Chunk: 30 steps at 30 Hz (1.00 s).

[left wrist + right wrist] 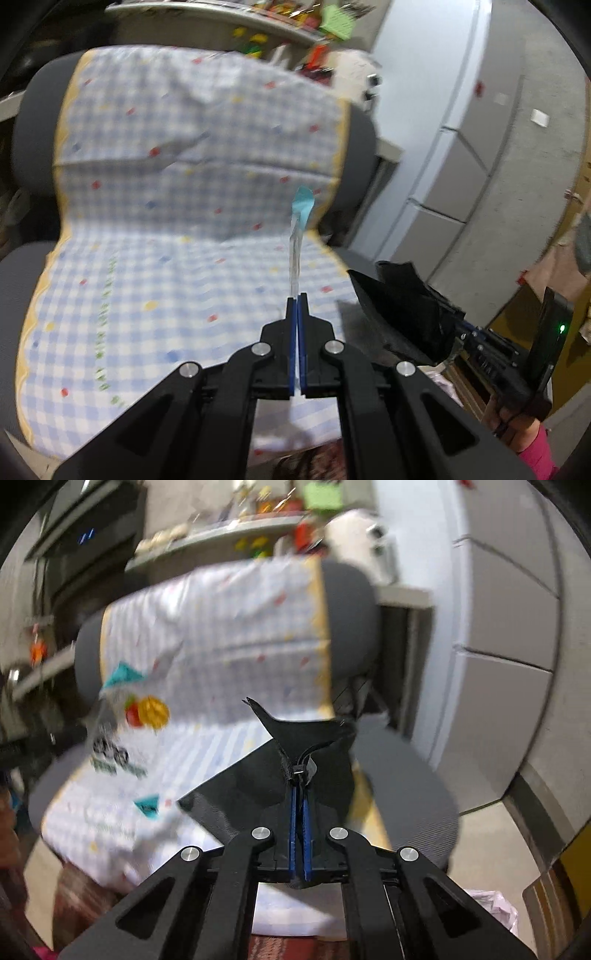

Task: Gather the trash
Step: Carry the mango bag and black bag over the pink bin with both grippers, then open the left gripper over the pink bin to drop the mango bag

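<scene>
From your left wrist camera, your left tool (pixel 297 295) is clamped on a thin snack wrapper (pixel 298 236), seen edge-on, whose teal top corner stands up above the tips. Behind it sits a grey chair (pixel 364 147) covered by a blue-and-white checked cushion cover (pixel 166 221) with yellow trim and small coloured spots. At the right of this view your right hand (pixel 517 424), in a pink sleeve, holds the other tool, and a black plastic bag (pixel 399 306) hangs from it over the seat's right edge. A cluttered shelf (pixel 221 14) runs along the top, blurred. From your right wrist camera, your right tool (pixel 300 779) has its 2 blue pads pressed together on a gathered fold of the black plastic bag, which fans out above and to both sides of the tips. To the left, the same wrapper shows its printed face, with a red and yellow fruit picture and teal corners, in front of the chair's back and seat. This view is heavily smeared, so the wrapper's print cannot be read.
</scene>
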{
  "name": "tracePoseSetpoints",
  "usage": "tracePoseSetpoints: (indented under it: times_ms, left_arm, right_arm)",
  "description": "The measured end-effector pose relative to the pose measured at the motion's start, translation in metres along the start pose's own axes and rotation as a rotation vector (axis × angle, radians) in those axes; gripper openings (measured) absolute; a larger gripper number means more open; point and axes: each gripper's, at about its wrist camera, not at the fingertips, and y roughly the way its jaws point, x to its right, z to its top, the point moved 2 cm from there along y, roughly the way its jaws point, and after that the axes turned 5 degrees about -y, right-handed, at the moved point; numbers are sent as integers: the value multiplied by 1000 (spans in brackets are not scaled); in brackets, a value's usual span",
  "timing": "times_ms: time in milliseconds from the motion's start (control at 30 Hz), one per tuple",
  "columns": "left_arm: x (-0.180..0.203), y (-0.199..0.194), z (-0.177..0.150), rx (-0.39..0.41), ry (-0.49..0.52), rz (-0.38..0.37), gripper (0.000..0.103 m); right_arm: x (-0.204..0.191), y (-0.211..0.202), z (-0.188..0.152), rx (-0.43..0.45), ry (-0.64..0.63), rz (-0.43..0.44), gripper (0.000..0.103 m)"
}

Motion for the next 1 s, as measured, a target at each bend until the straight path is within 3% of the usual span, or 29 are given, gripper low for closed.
tracePoseSetpoints:
  times_ms: [167,367,567,733,1000]
  left_arm:
    - [50,10,3,-5,56,-113,0]
    - [117,35,-13,-69,147,-247,0]
    - [183,68,-51,-155,258,-342,0]
    - [225,88,-88,-190,363,-375,0]
    - [275,133,-149,-330,460,-443,0]
  right_arm:
    - [34,-50,7,82,39,-83,3]
    - [75,-95,-13,104,104,-187,3]
    - [112,-138,-47,116,186,-310,3]
    - [143,-169,-73,138,253,-401,3]
    - [177,-180,-97,113,318,-496,3]
